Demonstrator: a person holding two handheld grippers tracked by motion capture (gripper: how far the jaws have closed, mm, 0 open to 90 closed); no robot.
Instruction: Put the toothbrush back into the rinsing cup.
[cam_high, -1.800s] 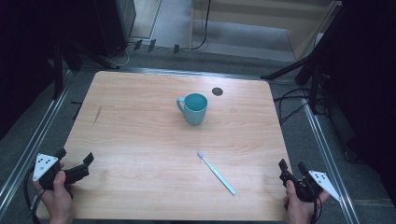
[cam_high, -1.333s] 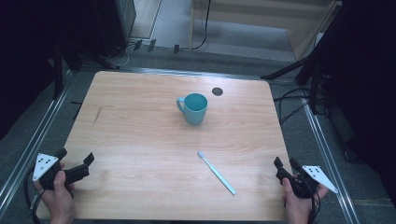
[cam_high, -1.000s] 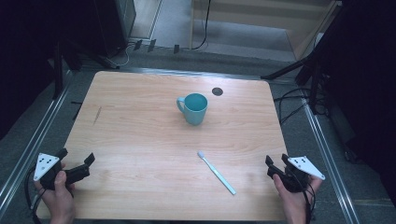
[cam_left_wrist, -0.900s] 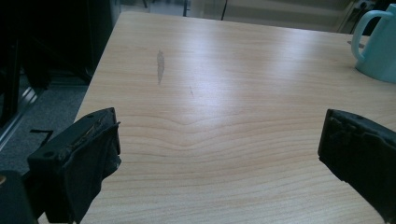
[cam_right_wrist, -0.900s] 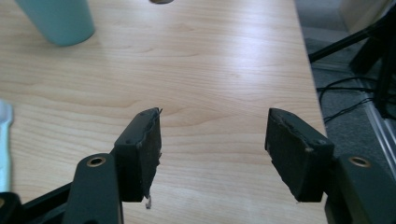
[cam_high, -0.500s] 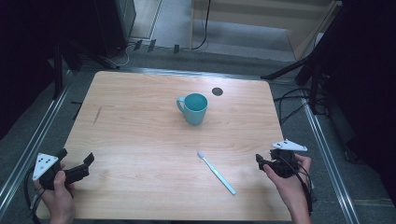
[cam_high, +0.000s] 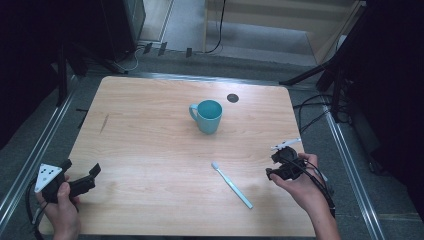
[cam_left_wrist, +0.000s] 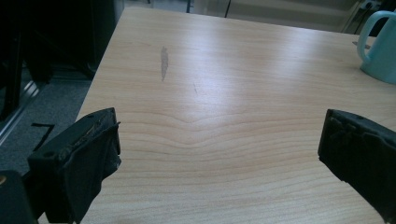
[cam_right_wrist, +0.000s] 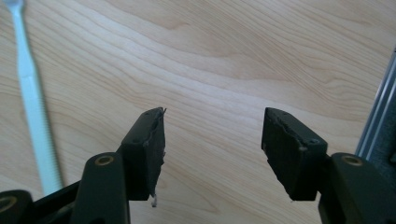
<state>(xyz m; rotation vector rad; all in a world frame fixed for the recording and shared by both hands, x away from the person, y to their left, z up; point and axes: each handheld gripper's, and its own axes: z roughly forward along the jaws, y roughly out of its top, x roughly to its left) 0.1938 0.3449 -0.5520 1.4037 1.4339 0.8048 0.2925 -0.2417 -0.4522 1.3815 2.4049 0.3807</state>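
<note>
I see the right gripper (cam_high: 274, 165) with jaws apart, empty, over the table (cam_high: 150, 130); toothbrush (cam_high: 232, 184) lies just left of it. Left gripper (cam_high: 82, 172) also spread wide, empty. Cup (cam_high: 206, 116) well ahead, between both.

No text, label, brand, number or sign can be read anywhere in these views. The grey three-cornered plate (cam_high: 46, 175) on the left gripper carries a few small dark dots (marks only, not characters). The teal mug (cam_high: 208, 116), the pale toothbrush (cam_high: 231, 184) and the wooden table (cam_high: 150, 135) are all plain, with no print on any surface that faces a camera.
</note>
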